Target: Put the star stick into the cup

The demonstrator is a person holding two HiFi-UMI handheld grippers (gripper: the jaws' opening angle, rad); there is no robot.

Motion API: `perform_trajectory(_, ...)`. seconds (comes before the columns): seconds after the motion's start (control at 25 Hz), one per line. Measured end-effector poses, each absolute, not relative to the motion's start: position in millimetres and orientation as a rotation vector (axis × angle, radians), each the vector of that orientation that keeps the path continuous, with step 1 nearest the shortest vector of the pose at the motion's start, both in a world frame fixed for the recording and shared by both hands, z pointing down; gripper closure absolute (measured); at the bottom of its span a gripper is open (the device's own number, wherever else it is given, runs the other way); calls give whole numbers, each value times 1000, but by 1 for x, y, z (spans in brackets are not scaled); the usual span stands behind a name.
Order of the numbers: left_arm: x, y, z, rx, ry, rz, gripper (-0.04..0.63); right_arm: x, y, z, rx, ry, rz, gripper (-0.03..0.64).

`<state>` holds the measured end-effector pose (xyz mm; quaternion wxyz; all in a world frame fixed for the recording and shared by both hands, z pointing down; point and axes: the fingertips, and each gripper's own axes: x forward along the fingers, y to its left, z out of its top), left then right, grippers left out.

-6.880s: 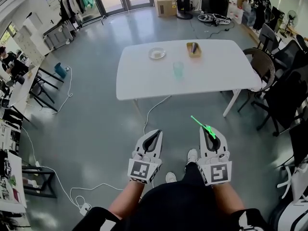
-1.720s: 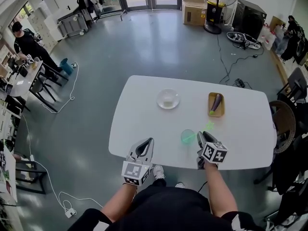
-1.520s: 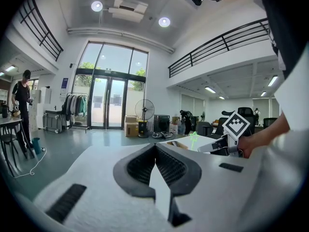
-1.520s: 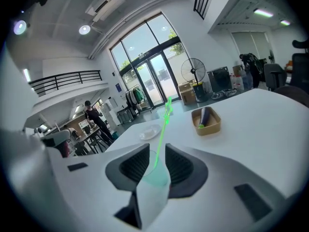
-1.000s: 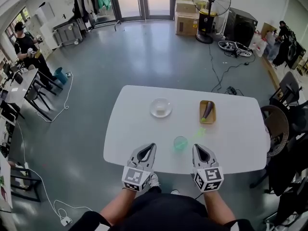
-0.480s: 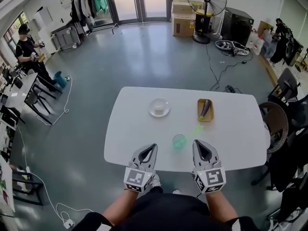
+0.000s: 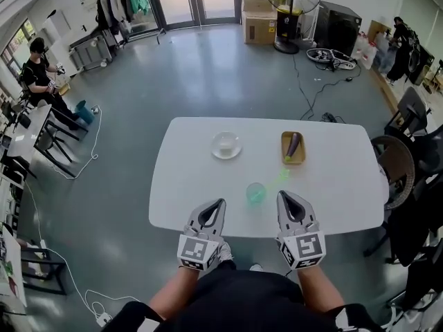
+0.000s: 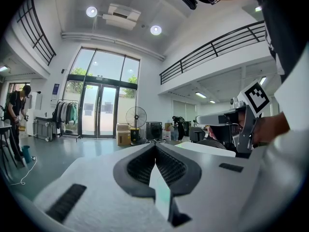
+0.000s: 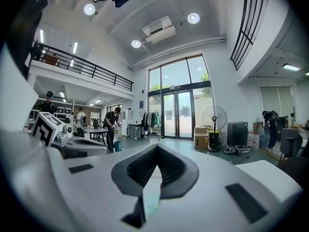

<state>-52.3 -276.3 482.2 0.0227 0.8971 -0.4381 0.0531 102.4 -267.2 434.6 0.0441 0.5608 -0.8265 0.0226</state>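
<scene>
A translucent green cup (image 7: 255,193) stands on the white table (image 7: 194,185), near its front edge. The green star stick (image 7: 281,177) leans out of the cup to the right, star end up. My right gripper (image 7: 282,195) hovers at the table's near edge, just right of the cup, shut and holding nothing. My left gripper (image 7: 221,203) is level with it, left of the cup, also shut and holding nothing. In the left gripper view the jaws (image 8: 155,146) meet at the tip. The same goes for the right gripper view (image 9: 157,147).
A clear glass bowl (image 7: 225,144) sits at the table's far left. A wooden tray (image 7: 285,159) with a purple eggplant (image 7: 293,144) lies at the far right. Dark chairs (image 7: 401,178) stand right of the table. A person (image 7: 38,68) stands by desks far left.
The star stick, earlier held in my right gripper, now stands in the cup. My right gripper has let go, risen slightly and drawn back to the table's near edge. The left gripper has stayed put.
</scene>
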Motion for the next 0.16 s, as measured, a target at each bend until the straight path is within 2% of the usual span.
perform_trajectory(0.16,-54,-276,479,2798,-1376,182,589,103,-268,433,1712,-2539,79,614)
